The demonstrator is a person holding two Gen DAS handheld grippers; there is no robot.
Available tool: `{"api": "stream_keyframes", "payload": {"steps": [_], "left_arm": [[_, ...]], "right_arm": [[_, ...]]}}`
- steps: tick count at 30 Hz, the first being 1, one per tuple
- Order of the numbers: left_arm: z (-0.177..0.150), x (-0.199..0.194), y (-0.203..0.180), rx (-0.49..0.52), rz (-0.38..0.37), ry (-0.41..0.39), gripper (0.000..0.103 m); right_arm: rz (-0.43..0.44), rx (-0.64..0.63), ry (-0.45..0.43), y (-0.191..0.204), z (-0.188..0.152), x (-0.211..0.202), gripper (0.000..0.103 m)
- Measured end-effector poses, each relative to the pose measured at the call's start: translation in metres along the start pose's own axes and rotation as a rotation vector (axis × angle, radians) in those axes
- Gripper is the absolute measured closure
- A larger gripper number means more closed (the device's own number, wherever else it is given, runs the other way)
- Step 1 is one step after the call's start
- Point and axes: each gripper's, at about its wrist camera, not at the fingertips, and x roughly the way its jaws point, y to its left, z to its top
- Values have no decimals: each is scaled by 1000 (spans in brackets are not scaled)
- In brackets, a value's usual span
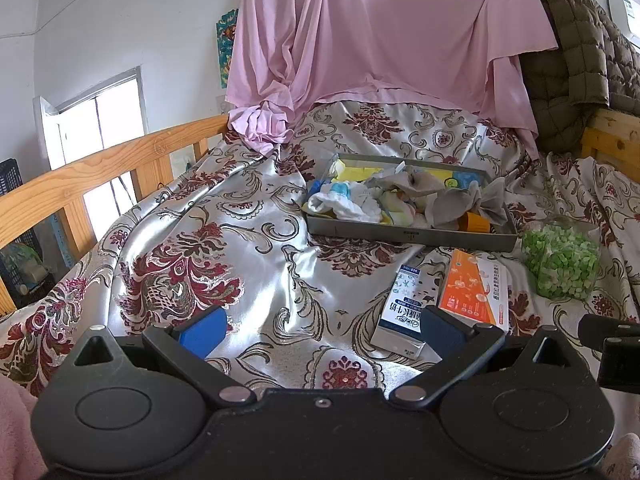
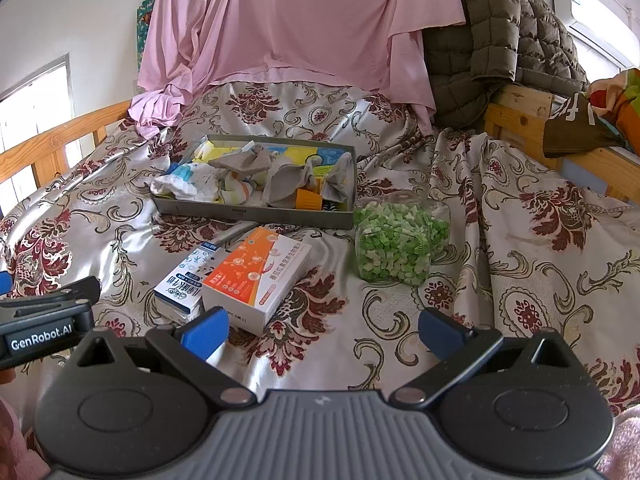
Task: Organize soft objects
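**Socks heaped in a grey tray on the bed, both grippers empty**

Socks [image 1: 404, 196] lie crumpled together in a shallow grey tray [image 1: 408, 236] that rests on a silvery bedspread [image 1: 256, 248] patterned with dark red flowers. White, grey and pale striped pieces are tangled in the pile, with yellow and blue showing beneath them and something orange near the tray's front wall.

Just in front of the tray lie two cartons side by side: a blue and white milk carton [image 2: 184, 280] and an orange and white box [image 2: 256, 276], the box overlapping the carton's edge. To their right, close to the tray's corner, stands a clear jar [image 2: 400, 236] filled with small green and white pieces.

The left gripper [image 1: 322, 330] hovers low over the bedspread with its blue pads spread wide and nothing between them. The right gripper [image 2: 322, 330] is likewise spread wide and empty, its left pad near the orange box.

Behind the tray a pink sheet [image 1: 380, 36] hangs down, with a quilted olive jacket [image 2: 504, 36] draped over the wooden rail [image 1: 104, 168] to the right.
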Motion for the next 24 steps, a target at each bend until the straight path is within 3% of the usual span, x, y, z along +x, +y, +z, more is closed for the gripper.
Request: {"api": "stream_keyframes", "payload": {"steps": [24], "left_arm": [[-1, -3, -1, 28, 18, -22, 1]], "right_arm": [[4, 2, -7, -1, 0, -1, 0]]}}
